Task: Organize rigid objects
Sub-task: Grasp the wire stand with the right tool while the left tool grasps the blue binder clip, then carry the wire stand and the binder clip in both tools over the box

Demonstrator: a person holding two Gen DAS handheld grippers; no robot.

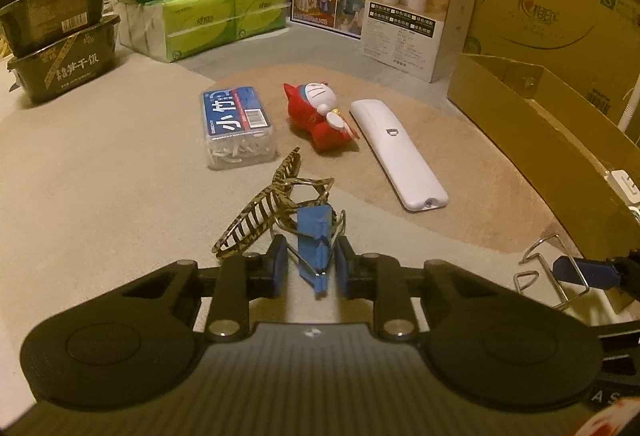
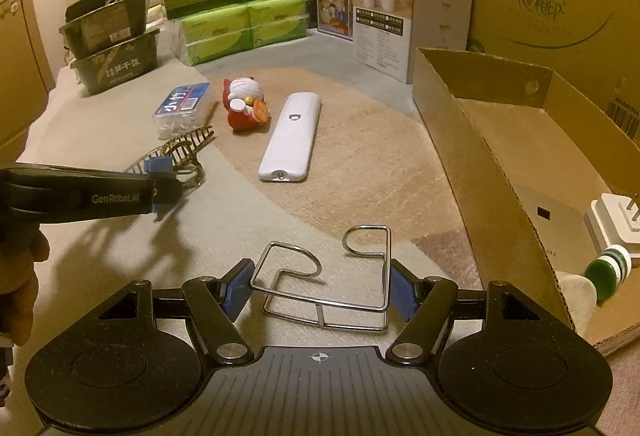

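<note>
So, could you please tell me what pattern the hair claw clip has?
The hair claw clip has a brown-and-cream tortoiseshell mottling, clearest in the left wrist view.

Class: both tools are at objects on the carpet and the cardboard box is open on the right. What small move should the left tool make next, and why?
Probably lift. The left tool has closed around the hair claw clip, which seems still down on the carpet. Raising it a little would clear the way toward the open cardboard box.

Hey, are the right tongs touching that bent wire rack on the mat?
Touching. In the right wrist view the right tongs have both blue pads against the sides of the wire rack, with no gap visible on either side.
</note>
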